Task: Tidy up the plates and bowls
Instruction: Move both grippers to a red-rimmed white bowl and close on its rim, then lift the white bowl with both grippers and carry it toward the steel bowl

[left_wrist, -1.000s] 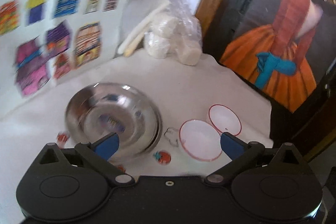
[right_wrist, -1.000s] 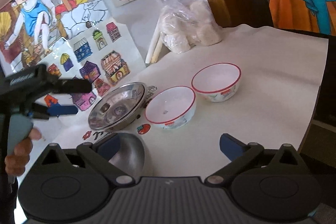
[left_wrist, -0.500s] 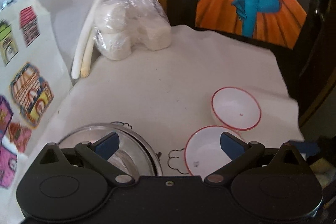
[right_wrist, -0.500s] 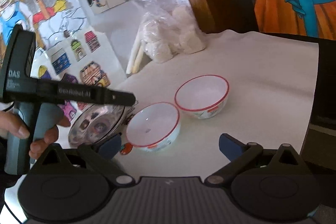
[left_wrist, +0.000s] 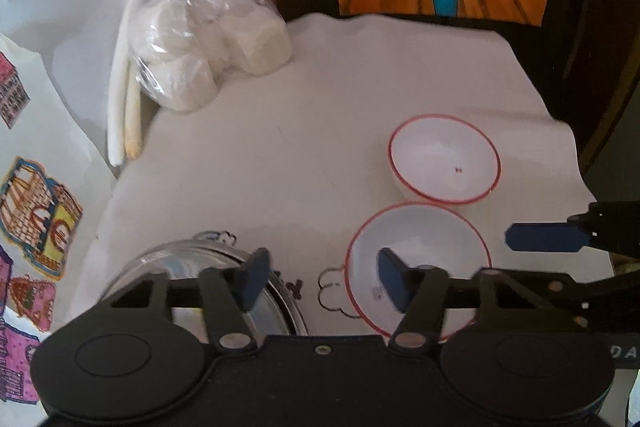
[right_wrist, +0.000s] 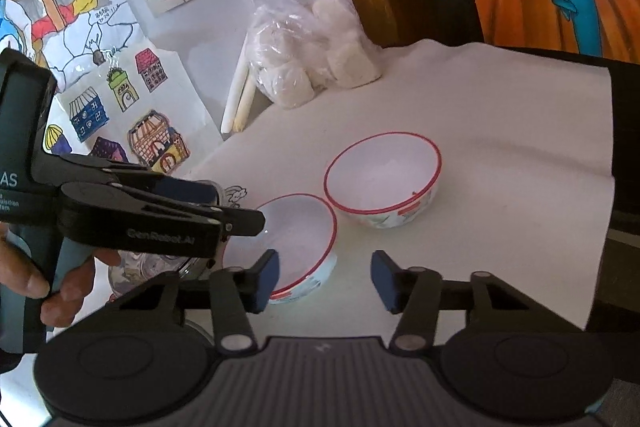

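Observation:
Two white bowls with red rims stand side by side on the white table. The near bowl (left_wrist: 424, 247) (right_wrist: 300, 227) lies under my left gripper (left_wrist: 320, 281), whose right finger hangs over its inside. The far bowl (left_wrist: 444, 159) (right_wrist: 384, 175) stands just beyond it. A steel bowl (left_wrist: 192, 267) (right_wrist: 160, 267) sits to the left, under my left finger. My left gripper is open and empty. My right gripper (right_wrist: 324, 281) is open and empty, just in front of the near bowl; its left finger overlaps the bowl's rim. The left gripper also shows in the right wrist view (right_wrist: 224, 215).
A clear bag of white lumps (left_wrist: 208, 39) (right_wrist: 312, 63) and two white sticks (left_wrist: 124, 99) lie at the back by the wall. Coloured drawings (right_wrist: 120, 99) lean on the left. The table edge (left_wrist: 568, 131) drops off at the right, by a dark painting.
Both grippers have narrowed from wide open but stay open. The left gripper has swung right, from over the steel bowl toward the near white bowl. The right gripper has moved closer to that bowl.

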